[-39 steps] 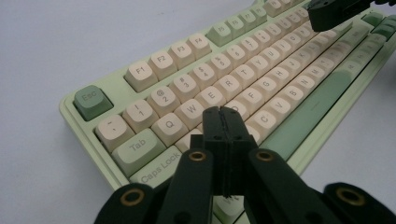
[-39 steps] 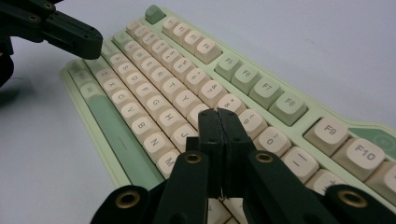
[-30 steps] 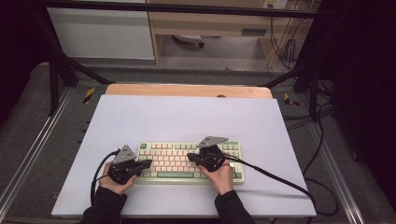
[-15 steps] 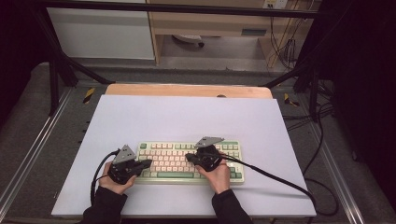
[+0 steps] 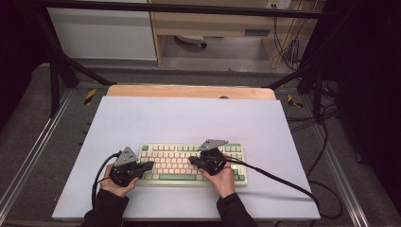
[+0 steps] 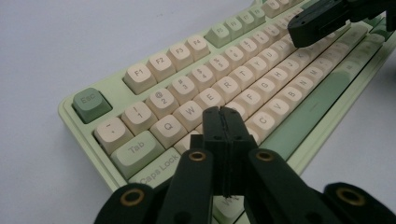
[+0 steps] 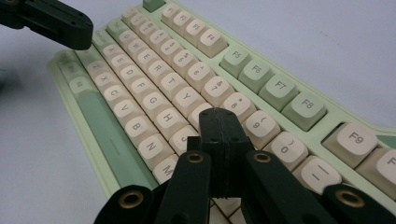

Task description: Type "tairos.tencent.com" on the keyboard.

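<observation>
A pale green keyboard (image 5: pixel 176 152) with cream keys lies on the white mat, near its front edge. My left gripper (image 5: pixel 150 165) rests at the keyboard's left end, pointing right, its jaws shut with nothing between them. In the left gripper view its tips (image 6: pixel 223 113) hover just over the left letter keys of the keyboard (image 6: pixel 154 65). My right gripper (image 5: pixel 191 160) sits over the keyboard's right half, pointing left, also shut and holding nothing. In the right gripper view its tips (image 7: pixel 219 114) stand above the keys near U and I on the keyboard (image 7: pixel 261 70).
The white mat (image 5: pixel 189 118) covers the table, with a wooden strip (image 5: pixel 189 91) along its far edge. A black cable (image 5: pixel 283 182) trails from the right gripper across the mat to the right. Metal frame rails (image 5: pixel 28 161) run along both sides.
</observation>
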A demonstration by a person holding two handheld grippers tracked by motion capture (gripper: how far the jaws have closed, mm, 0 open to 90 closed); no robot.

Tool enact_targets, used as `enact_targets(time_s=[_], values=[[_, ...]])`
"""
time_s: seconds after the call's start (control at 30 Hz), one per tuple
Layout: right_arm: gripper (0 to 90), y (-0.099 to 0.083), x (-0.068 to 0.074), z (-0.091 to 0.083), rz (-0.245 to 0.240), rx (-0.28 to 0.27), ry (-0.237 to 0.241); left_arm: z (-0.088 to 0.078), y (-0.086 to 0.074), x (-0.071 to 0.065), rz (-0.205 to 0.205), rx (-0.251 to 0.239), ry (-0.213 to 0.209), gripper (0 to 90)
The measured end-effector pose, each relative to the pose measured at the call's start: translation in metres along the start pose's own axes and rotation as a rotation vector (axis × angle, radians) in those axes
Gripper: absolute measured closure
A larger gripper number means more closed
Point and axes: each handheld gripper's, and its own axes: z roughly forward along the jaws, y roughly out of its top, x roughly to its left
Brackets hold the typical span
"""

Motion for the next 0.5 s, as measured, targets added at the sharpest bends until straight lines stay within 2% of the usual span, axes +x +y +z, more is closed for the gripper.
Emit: enact_targets(time_s=[0.5], values=[[90.0,-0.004,0.001,-0.020,0.015,0.008,0.028,0.003,0.004,-0.004,0.011,-0.003,0.007,89.9]])
